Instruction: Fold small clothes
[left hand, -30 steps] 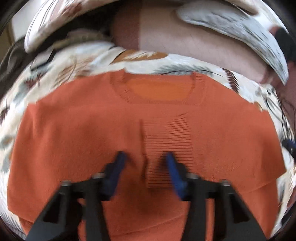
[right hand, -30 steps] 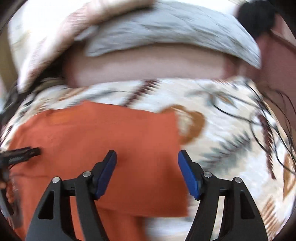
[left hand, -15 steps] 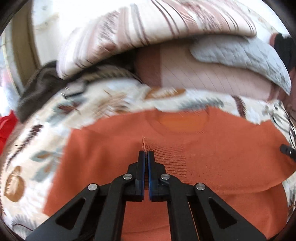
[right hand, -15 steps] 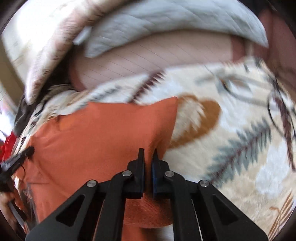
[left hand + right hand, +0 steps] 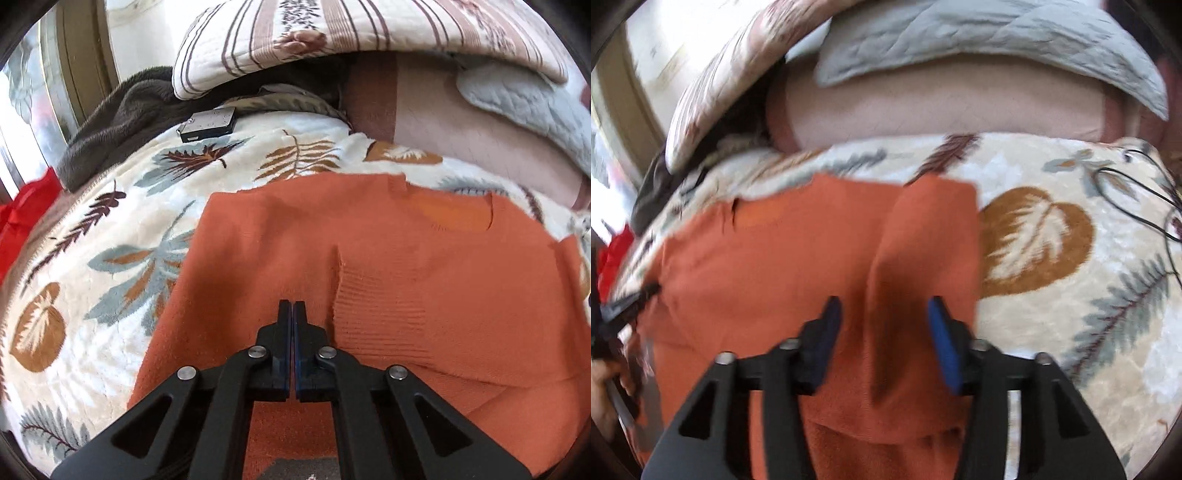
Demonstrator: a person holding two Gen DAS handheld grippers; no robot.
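Observation:
An orange knit sweater (image 5: 424, 280) lies on a leaf-patterned blanket (image 5: 122, 266), neckline at the far side, a ribbed sleeve cuff (image 5: 380, 317) folded onto its middle. My left gripper (image 5: 293, 314) is shut above the sweater's left half; I see no cloth between the pads. In the right wrist view the sweater (image 5: 775, 273) has a raised fold (image 5: 923, 243) along its right edge. My right gripper (image 5: 884, 317) is open over that fold. The left gripper's tip (image 5: 631, 299) shows at the left edge.
Striped and grey quilted pillows (image 5: 351, 33) and a pink cushion (image 5: 942, 110) lie behind the sweater. A small silver device (image 5: 208, 123) and dark grey fleece (image 5: 122, 122) lie at far left, red cloth (image 5: 26, 218) at the edge. Thin black cables (image 5: 1137, 199) cross the blanket at right.
The left gripper shut over the sweater's middle, then moved left and back. The right gripper shut on the sweater's right edge, then opened, leaving a raised fold there.

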